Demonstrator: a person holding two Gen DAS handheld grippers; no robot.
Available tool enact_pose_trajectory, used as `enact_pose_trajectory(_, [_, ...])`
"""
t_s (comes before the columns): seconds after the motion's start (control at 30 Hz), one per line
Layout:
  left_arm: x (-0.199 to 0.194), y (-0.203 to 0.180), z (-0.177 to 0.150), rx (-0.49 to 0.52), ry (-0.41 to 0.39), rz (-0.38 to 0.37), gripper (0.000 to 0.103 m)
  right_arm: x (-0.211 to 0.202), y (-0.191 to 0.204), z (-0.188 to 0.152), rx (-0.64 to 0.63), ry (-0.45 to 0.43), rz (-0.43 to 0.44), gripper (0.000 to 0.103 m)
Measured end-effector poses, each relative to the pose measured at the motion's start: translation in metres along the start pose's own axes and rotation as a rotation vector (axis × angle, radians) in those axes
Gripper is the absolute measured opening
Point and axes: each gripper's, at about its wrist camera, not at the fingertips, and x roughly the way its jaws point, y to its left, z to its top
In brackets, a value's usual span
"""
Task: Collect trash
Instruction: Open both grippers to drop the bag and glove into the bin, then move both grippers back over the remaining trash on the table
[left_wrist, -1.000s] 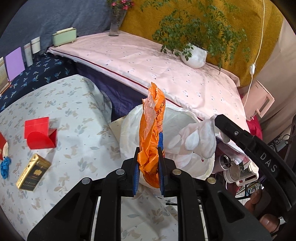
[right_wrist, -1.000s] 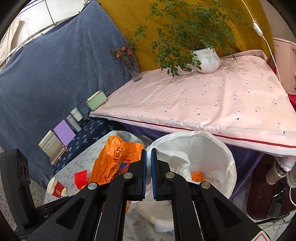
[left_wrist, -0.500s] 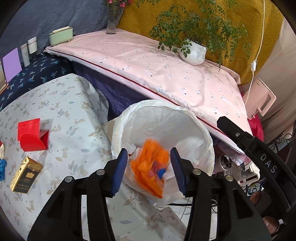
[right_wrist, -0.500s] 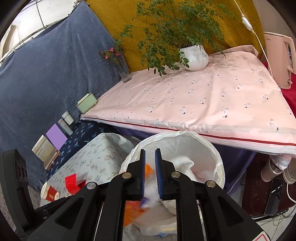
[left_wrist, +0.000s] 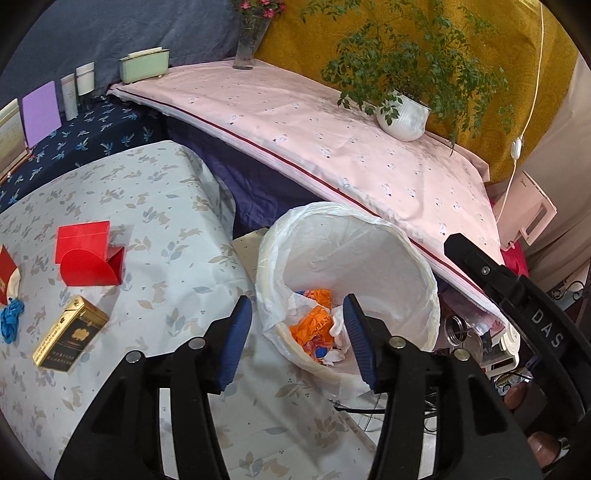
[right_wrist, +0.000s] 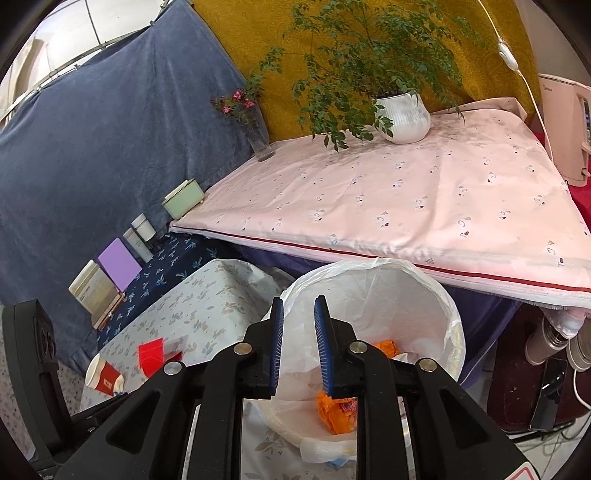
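A bin lined with a white bag (left_wrist: 417, 266) stands beside the floral-cloth table (left_wrist: 177, 206). A crumpled orange plastic bag (left_wrist: 312, 325) lies inside it among white paper scraps. My left gripper (left_wrist: 297, 300) hovers over the bin's near rim, its jaws opening with nothing between them. My right gripper (right_wrist: 299, 301) hangs over the same bin (right_wrist: 450, 306), its jaws opening a little and holding nothing; the orange bag (right_wrist: 338, 410) shows below its pads. A red box (left_wrist: 86, 258), a gold-black pack (left_wrist: 70, 338), a blue scrap (left_wrist: 11, 319) and a red paper cup (right_wrist: 103, 374) lie on the table.
Behind the bin a pink-covered table (left_wrist: 332, 147) carries a potted plant (left_wrist: 404, 118), a flower vase (left_wrist: 247, 48) and a green box (left_wrist: 144, 66). Metal flasks (right_wrist: 546, 339) and cables crowd the floor to the right. Books and bottles (left_wrist: 70, 96) stand at the far left.
The left jaws let go of the orange bag, which dropped into the bin. The right jaws, shut at the liner's rim before, have parted slightly.
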Motion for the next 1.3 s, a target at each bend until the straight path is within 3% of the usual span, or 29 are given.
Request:
enact_pose_trajectory(0.1, [-0.006,0.01,-0.001,-0.021,-0.013,0.011,0.057,0.0,0.009,-0.002,-0.015,0.0,0.007,0.026])
enact_pose_trajectory(0.5, [-0.033,0.059,-0.01,-0.111,-0.048,0.058,0.057,0.004,0.056,-0.014,-0.079,0.031,0.062,0.027])
enact_pose_trajectory(0.8, [-0.052,0.108,-0.024,-0.203,-0.06,0.108,0.058,0.014,0.102,-0.04,-0.144,0.113,0.096,0.028])
enact_pose_trajectory(0.93, [-0.062,0.134,-0.033,-0.245,-0.067,0.14,0.058,0.019,0.122,-0.053,-0.163,0.142,0.123,0.036])
enact_pose_trajectory(1.2, [-0.079,0.185,-0.051,-0.342,-0.075,0.207,0.059,0.031,0.162,-0.078,-0.215,0.211,0.162,0.037])
enact_pose_trajectory(1.3, [-0.084,0.202,-0.058,-0.373,-0.08,0.228,0.066,0.036,0.177,-0.089,-0.236,0.241,0.176,0.037])
